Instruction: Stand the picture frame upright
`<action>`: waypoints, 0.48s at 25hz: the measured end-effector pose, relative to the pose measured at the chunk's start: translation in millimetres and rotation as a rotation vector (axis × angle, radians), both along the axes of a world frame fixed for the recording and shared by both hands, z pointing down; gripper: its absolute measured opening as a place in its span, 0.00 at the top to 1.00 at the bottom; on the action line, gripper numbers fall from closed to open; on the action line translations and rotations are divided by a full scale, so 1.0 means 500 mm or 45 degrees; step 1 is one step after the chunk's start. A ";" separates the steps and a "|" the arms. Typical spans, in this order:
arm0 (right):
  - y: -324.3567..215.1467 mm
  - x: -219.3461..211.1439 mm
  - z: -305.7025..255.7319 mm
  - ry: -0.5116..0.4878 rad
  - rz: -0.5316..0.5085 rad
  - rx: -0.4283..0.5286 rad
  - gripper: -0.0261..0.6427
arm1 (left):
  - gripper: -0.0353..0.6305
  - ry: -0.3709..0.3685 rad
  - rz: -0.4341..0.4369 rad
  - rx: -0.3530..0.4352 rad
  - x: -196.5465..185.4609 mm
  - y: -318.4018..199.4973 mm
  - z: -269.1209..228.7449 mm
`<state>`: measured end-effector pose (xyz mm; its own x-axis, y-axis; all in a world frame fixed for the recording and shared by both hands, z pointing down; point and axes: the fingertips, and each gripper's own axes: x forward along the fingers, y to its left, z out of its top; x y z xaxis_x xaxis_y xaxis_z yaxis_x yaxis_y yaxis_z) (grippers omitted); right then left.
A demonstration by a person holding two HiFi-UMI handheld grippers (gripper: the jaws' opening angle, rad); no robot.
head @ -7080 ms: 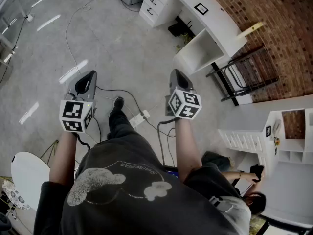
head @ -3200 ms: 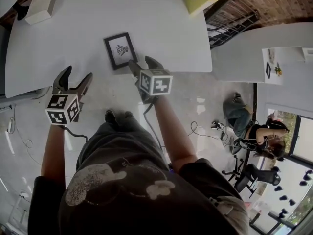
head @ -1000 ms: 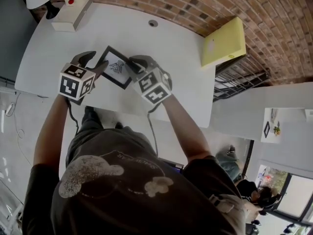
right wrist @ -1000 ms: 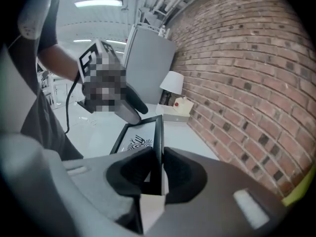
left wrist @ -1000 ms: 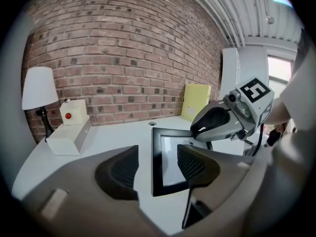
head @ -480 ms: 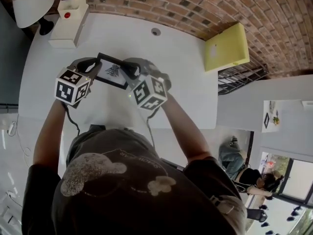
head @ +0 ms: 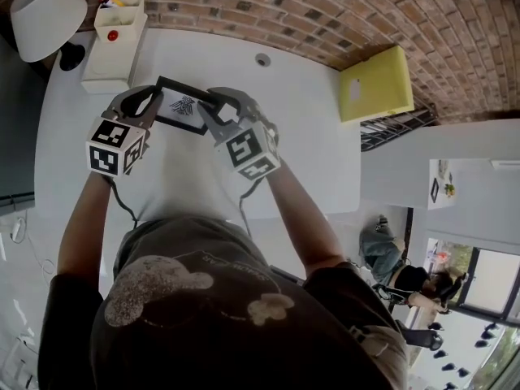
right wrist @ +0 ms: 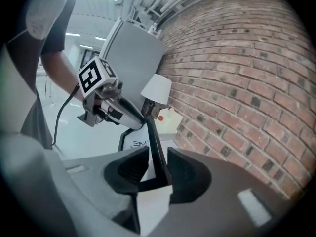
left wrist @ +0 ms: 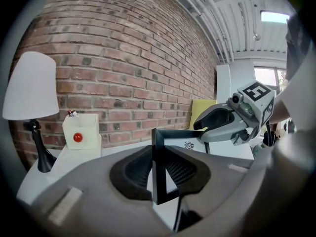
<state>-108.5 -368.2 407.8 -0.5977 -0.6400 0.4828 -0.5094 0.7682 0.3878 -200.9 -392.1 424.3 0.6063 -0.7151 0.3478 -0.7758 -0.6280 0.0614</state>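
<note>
Black, thin-railed and rectangular, the picture frame (head: 183, 104) holds a white mount with a small dark drawing at its centre. It is carried between the two grippers over the far part of the white table (head: 284, 136), close to the brick wall (head: 325, 15). The left gripper view shows it raised on edge, with one side rail vertical and the top rail running across to the other gripper. Whether its lower rail touches the table cannot be told.

Handling, as judged:
- The frame is probably light and stiff.
- The smooth rails may slip between the pads.
- Any glazing would be fragile, so avoid pressure on the face.
- Take hold on the two opposite side rails, as is done here.
- No rear prop is visible, so check it before letting go.

The left gripper (head: 145, 100) has just been closing. Its jaws stand narrow, with both pads pressed on the frame's left rail.

The right gripper (head: 213, 104) has just been opening. The right rail lies slanted in the gap between its jaws. The pads do not appear to clamp it, so the frame seems to be carried mainly by the left gripper.

A white box with a red dot (head: 110, 39) stands just beyond the frame on the left. A white lamp (head: 45, 15) is further left. A yellow panel (head: 374, 84) sits at the table's right end, well apart from the frame.
</note>
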 end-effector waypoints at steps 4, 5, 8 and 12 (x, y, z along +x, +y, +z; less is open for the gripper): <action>-0.036 0.000 0.005 -0.108 0.124 -0.116 0.72 | 0.82 0.048 -0.028 0.003 -0.045 -0.032 0.006; -0.043 0.002 0.011 -0.128 0.152 -0.158 0.72 | 0.82 0.057 -0.034 0.008 -0.055 -0.039 0.007; -0.047 -0.005 0.036 -0.172 0.197 -0.302 0.71 | 0.82 0.085 -0.061 0.021 -0.078 -0.052 0.013; -0.060 -0.013 0.055 -0.270 0.264 -0.389 0.71 | 0.82 0.104 -0.082 0.016 -0.092 -0.066 0.026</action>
